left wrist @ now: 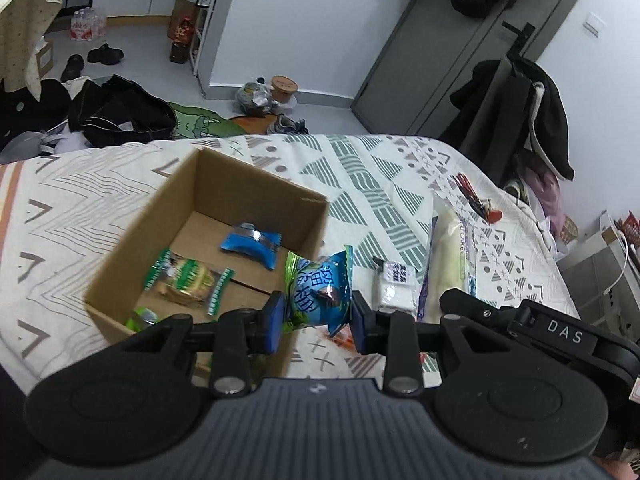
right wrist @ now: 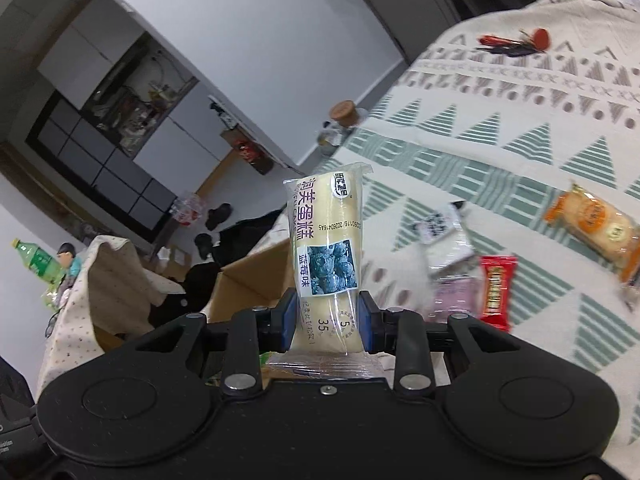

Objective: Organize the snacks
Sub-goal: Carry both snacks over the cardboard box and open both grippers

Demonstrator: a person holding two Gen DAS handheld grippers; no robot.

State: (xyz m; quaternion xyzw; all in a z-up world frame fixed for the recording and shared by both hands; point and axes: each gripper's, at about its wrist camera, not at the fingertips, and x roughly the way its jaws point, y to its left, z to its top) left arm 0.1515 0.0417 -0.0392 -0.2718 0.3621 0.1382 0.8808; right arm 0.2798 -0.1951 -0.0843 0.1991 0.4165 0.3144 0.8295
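Note:
My left gripper (left wrist: 318, 314) is shut on a blue and green snack packet (left wrist: 320, 288), held above the near right corner of an open cardboard box (left wrist: 132, 248) on the patterned bedspread. In the box lie a blue packet (left wrist: 250, 243) and a green cracker packet (left wrist: 188, 280). My right gripper (right wrist: 328, 322) is shut on a long cream cake roll (right wrist: 326, 240) in clear wrap, held upright in the air, with the box (right wrist: 248, 276) just behind it. In the left wrist view that cake roll (left wrist: 448, 252) shows to the right of the held packet.
Loose on the bedspread (right wrist: 500, 152) are an orange packet (right wrist: 592, 228), a red packet (right wrist: 496, 292), a white packet (right wrist: 440, 228) and red-handled keys (right wrist: 512, 44). A chair draped with a black coat (left wrist: 520, 120) stands at the bed's far right. Clothes and shoes litter the floor.

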